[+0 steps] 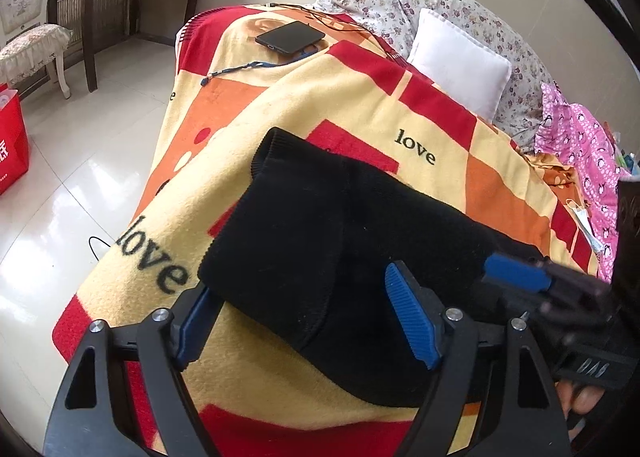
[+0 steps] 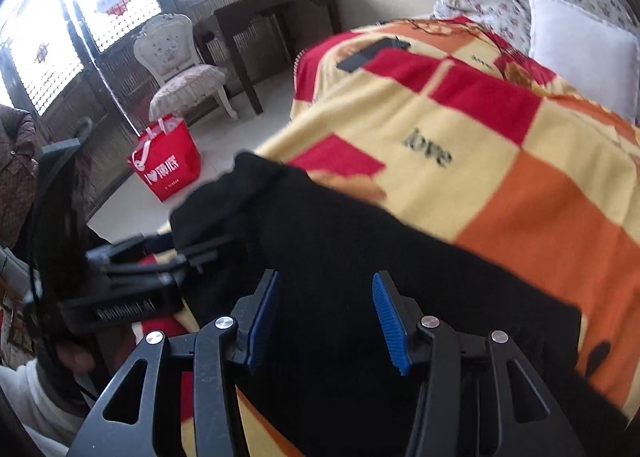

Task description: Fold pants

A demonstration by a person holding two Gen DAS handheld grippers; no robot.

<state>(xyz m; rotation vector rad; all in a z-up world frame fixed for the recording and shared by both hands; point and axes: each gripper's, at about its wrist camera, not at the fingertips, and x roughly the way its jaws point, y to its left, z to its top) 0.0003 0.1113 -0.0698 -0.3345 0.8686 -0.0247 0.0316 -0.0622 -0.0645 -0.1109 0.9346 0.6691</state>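
Left gripper (image 1: pixel 310 323) and right gripper (image 2: pixel 324 323) both gape over the folded black pants (image 1: pixel 344 241) on the blanket (image 1: pixel 360 109); beyond lie a phone (image 1: pixel 290 37) and white pillow (image 1: pixel 460 61); the blanket's left edge drops to bare floor (image 1: pixel 80 161).

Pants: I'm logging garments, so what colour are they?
The pants are plain black, clearest in the left wrist view.

Black knit pants (image 1: pixel 320 241) lie folded into a compact bundle on the patterned blanket (image 1: pixel 360 109).
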